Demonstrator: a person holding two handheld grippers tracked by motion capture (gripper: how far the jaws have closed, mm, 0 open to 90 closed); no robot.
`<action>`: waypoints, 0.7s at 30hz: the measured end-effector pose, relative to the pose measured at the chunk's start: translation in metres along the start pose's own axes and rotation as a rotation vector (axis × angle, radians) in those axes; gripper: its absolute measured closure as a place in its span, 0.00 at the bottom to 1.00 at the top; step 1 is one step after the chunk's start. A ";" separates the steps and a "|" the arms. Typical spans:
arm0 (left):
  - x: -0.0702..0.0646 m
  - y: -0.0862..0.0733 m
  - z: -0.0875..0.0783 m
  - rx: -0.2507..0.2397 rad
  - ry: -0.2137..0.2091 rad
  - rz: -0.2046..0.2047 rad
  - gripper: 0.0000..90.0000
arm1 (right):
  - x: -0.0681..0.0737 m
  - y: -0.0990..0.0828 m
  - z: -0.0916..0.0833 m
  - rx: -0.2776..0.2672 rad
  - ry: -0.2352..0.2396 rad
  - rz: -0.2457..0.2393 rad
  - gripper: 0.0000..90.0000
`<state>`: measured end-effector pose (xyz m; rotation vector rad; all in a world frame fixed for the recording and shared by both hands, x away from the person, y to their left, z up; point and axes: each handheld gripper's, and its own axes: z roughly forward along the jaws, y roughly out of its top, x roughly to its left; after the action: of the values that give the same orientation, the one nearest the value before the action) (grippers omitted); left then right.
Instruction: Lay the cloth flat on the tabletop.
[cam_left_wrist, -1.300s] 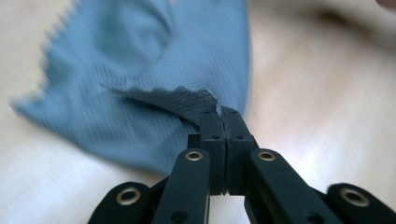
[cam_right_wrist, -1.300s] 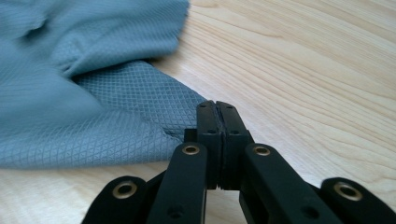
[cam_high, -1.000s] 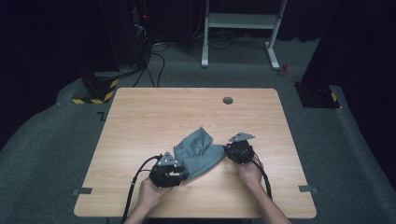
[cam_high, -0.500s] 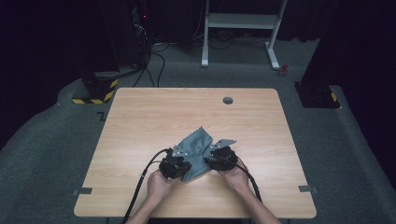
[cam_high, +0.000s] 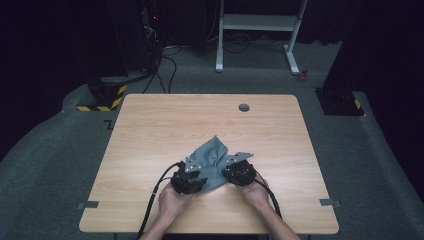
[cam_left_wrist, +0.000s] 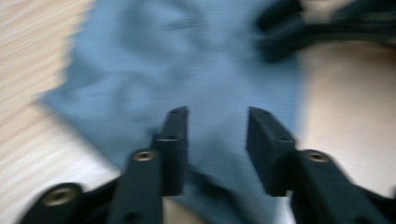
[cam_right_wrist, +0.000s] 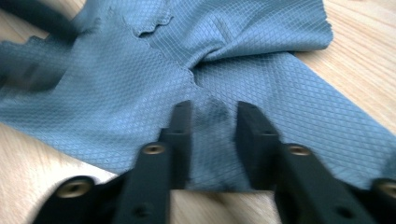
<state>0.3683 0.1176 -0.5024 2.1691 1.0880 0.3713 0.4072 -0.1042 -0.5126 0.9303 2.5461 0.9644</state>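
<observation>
Crumpled blue-grey diamond-weave cloth (cam_high: 212, 161) sits near-centre, not folded yet. Left gripper (cam_left_wrist: 215, 137) just opened, right gripper (cam_right_wrist: 211, 140) just narrowed; both stand apart over fabric, nothing pinched.

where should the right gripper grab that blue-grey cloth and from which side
Probably the near edge of the cloth, approached low from the person's side. There it lies flat on the table with a free hem, while further in it bunches into folds. The right gripper already straddles that edge, jaws apart, with fabric between them.
</observation>
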 end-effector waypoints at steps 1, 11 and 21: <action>0.005 0.001 0.003 0.016 0.012 -0.024 0.62 | 0.001 0.000 -0.001 0.003 -0.002 -0.008 0.87; 0.003 0.004 0.009 0.049 -0.006 0.018 0.98 | 0.007 -0.009 -0.012 -0.037 -0.002 -0.059 1.00; -0.022 0.002 -0.009 -0.045 -0.167 0.098 1.00 | 0.003 -0.001 -0.014 -0.081 0.000 0.041 0.74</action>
<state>0.3513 0.1031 -0.4937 2.1754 0.8760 0.2507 0.3981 -0.1095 -0.5032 0.9625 2.4769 1.0697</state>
